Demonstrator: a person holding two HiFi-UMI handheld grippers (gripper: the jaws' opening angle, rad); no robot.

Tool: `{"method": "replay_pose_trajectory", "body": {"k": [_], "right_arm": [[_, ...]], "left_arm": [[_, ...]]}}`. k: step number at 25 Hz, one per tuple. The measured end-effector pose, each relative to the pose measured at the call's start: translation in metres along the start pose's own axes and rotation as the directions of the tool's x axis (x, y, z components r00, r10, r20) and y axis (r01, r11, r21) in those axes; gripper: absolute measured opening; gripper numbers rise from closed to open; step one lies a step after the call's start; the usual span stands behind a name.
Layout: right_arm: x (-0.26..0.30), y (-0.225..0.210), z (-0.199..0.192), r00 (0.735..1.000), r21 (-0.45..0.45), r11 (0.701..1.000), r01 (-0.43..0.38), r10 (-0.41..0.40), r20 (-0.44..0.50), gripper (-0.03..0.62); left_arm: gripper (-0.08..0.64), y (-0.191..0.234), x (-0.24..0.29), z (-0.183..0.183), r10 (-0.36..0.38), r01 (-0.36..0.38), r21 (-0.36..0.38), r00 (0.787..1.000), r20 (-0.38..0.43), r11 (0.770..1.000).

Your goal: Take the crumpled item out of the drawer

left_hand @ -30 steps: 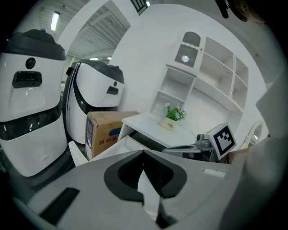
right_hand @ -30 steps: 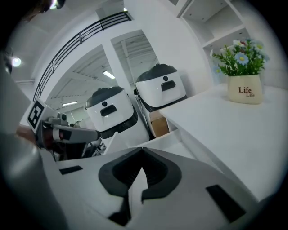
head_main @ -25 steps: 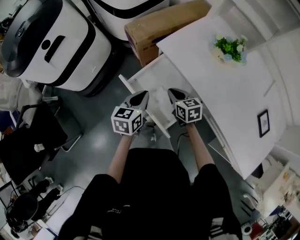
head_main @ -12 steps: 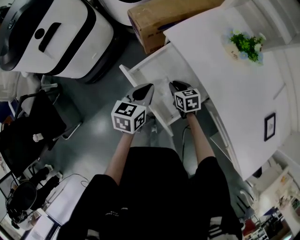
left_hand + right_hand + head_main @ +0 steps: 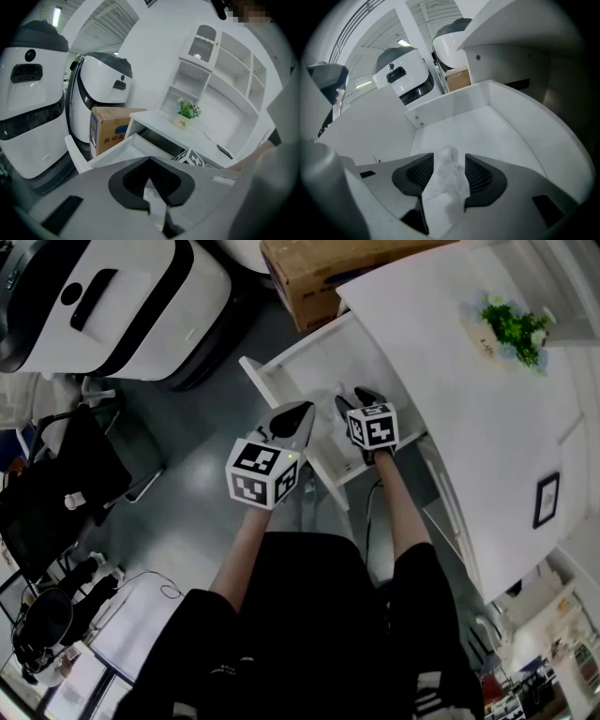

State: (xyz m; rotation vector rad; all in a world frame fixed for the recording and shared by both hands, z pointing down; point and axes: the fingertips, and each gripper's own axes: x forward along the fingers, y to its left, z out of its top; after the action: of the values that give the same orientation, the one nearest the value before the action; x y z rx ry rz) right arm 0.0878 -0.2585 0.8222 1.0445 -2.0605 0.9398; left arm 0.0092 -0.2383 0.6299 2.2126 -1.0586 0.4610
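The white drawer (image 5: pixel 281 362) is pulled out from under the white desk top (image 5: pixel 450 381). My right gripper (image 5: pixel 356 396) reaches down into it. In the right gripper view its jaws (image 5: pixel 449 157) are opening, and a crumpled clear-white item (image 5: pixel 447 176) stands loosely between the ribbed pads (image 5: pixel 478 176) on the drawer floor (image 5: pixel 487 126). My left gripper (image 5: pixel 302 412) hovers over the drawer's front panel with its jaws shut to a point (image 5: pixel 150 160); nothing is held in them.
A cardboard box (image 5: pixel 319 277) sits behind the drawer, with a large white and black machine (image 5: pixel 112 306) to its left. A potted plant (image 5: pixel 516 324) and a small dark frame (image 5: pixel 547 500) rest on the desk. A black chair (image 5: pixel 56 484) stands at far left.
The head view has drifted, so the drawer sits higher in frame. Both grippers stay over the drawer's front. The right gripper's tips now look spread apart.
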Motion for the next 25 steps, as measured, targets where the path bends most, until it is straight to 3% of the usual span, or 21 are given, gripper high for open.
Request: {"method": "replay_pose_trajectory", "body": {"k": [10,20,25], "right_arm": [[0.017,-0.003,-0.012,0.995,-0.017,1.000,-0.025,0.024,-0.100,0.187],[0.022,0.005,-0.016,0.980,0.025,0.996,-0.088,0.091,-0.176,0.103],[0.019,0.007,-0.016,0.978,0.027,0.996,-0.083,0.087,-0.188,0.061]], "left_arm": [[-0.002,0.003,0.000,0.001,0.015,-0.015,-0.004,1.000,0.003,1.000],[-0.002,0.008,-0.002,0.007,0.026,-0.026,-0.003,1.000,0.017,1.000],[-0.002,0.009,-0.005,0.011,0.026,-0.026,0.005,0.999,0.025,1.000]]}}
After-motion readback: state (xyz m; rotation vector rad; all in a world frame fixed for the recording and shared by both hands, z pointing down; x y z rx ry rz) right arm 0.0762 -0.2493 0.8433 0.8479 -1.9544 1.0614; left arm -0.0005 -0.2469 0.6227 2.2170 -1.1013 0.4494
